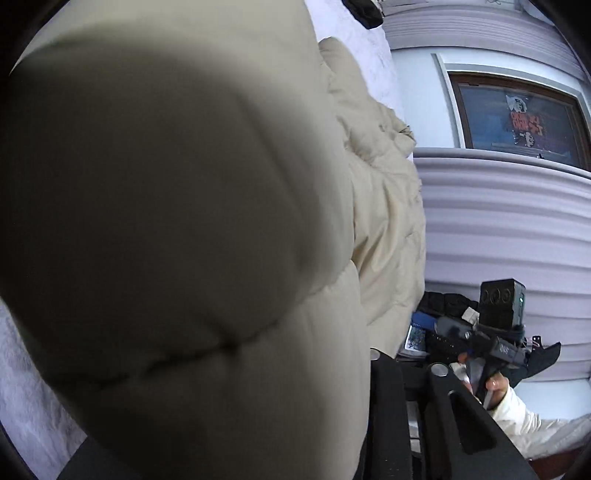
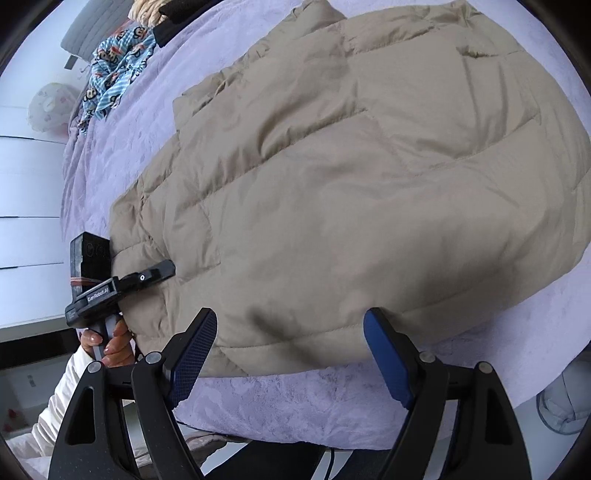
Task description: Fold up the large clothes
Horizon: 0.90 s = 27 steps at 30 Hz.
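A large beige puffer jacket (image 2: pixel 351 177) lies spread on a lilac bed cover (image 2: pixel 295 402). My left gripper (image 2: pixel 168 271) is at the jacket's left edge, one black finger lying over the fabric, held by a hand (image 2: pixel 114 347) in a white sleeve. In the left wrist view a puffed fold of the jacket (image 1: pixel 177 229) presses up to the lens and hides the fingertips; the jaws look closed on it. My right gripper (image 2: pixel 291 339) hangs over the jacket's near hem with its blue pads (image 2: pixel 195 350) wide apart and not pressing the cloth.
A blue patterned cloth (image 2: pixel 114 70) and a black item (image 2: pixel 173 22) lie at the bed's far left. White drawers (image 2: pixel 26 184) stand left of the bed. A ribbed pale wall panel (image 1: pixel 498 221) and a framed picture (image 1: pixel 517 114) are beyond the jacket.
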### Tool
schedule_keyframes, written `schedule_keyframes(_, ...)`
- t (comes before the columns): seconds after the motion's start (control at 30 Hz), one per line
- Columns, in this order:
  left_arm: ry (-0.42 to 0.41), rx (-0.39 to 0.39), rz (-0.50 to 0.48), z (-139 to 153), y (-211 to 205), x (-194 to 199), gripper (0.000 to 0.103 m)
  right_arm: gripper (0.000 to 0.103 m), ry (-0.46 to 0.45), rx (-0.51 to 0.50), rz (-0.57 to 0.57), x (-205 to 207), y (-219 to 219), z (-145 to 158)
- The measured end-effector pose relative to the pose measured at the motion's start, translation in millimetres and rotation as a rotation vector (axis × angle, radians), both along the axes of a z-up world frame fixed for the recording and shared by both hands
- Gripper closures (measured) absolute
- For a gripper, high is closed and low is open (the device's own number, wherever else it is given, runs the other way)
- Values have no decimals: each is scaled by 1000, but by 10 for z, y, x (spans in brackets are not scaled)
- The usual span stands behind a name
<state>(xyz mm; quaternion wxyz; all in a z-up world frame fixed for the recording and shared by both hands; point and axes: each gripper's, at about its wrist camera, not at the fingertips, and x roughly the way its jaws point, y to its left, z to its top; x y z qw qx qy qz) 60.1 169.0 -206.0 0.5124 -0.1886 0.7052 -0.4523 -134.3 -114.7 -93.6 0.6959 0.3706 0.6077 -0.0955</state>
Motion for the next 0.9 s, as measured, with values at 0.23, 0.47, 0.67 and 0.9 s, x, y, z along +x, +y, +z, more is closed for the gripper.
schedule_keyframes(0.23,-60,-7,36,637,-150,-113,74,87,-86,-129,41,156,-424,93)
schedule_keyframes(0.47,-152,14,42,1390,-738,-405,74,90,-129,-68,178,484,-534,-366)
schedule_keyframes(0.67,-214,108,-54,1712,-1665,-636,74,95,-142,60,156,547,-677,-706)
schedule_keyframes(0.9,-247,136,-191,1797,-2574,-706,43,96,-170,147,100,414,-888,-700)
